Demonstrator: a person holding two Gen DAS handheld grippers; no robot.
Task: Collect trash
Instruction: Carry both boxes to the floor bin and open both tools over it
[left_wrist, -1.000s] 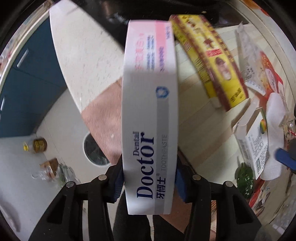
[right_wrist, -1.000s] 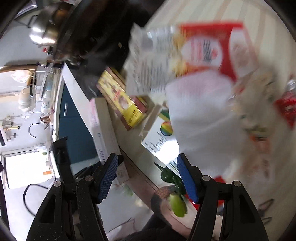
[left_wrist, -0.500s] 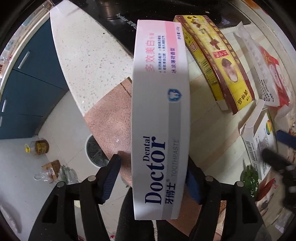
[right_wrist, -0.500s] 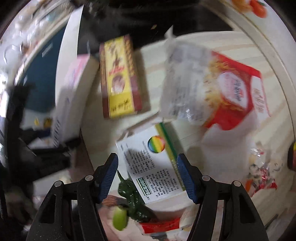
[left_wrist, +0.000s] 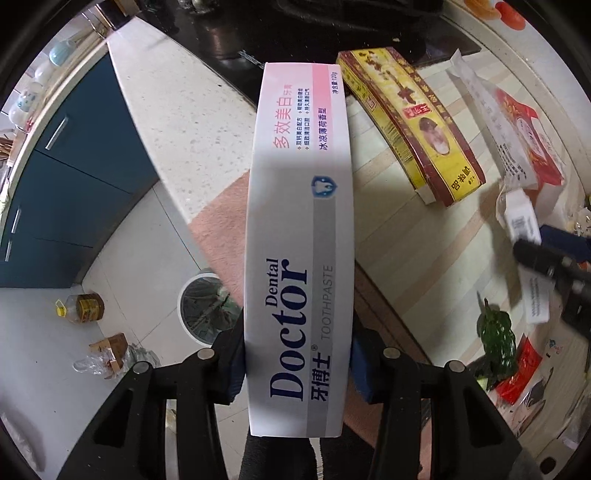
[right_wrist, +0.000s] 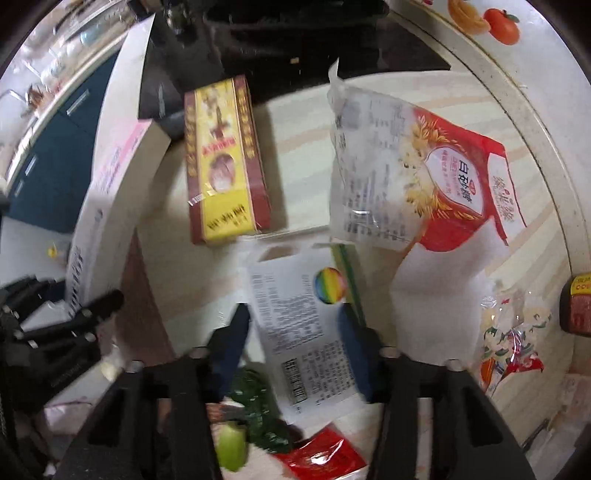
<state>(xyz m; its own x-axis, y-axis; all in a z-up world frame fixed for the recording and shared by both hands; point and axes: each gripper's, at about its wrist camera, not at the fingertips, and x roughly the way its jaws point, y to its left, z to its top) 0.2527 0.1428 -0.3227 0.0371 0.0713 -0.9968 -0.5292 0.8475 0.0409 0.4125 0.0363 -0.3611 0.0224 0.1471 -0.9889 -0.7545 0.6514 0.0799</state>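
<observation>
Left wrist view
- Held item: the left gripper (left_wrist: 297, 363) is holding a long white and pink cardboard toothpaste box (left_wrist: 299, 236) by its near end, blue pads against both side faces; the jaws are closing on it.
- Long axis: the box is running straight out from the jaws toward the far side, its pink end farthest away.
- What lies below: the box is hanging over the edge of the speckled white worktop (left_wrist: 177, 122); a round white bin with a clear liner (left_wrist: 207, 308) is standing on the floor, below and left of the jaws.
- Judgement: the drop appears to turn on bringing the box leftward until it hangs over the bin mouth.
- Other trash: a long yellow and maroon carton (left_wrist: 410, 122) is lying flat on the pale striped mat (left_wrist: 424, 254) to the right, slanted from far left to near right.

Right wrist view
- Held item: the right gripper (right_wrist: 291, 349) is closing its jaws around a white printed cardboard box with a rainbow disc (right_wrist: 303, 325); the box is sitting between the blue pads, and contact looks likely on both sides, though blur is leaving this unsure.
- Long axis: this box is slanting from far left to near right through the jaws, its open flap end pointing away.
- Neighbours: the carton is lying just beyond on the far left; a red and white plastic bag (right_wrist: 417, 177) is lying far right; a green pepper (right_wrist: 258, 413) is sitting near the jaws.
- Nearer hand: the right one is the nearer to the remaining table litter.
</observation>
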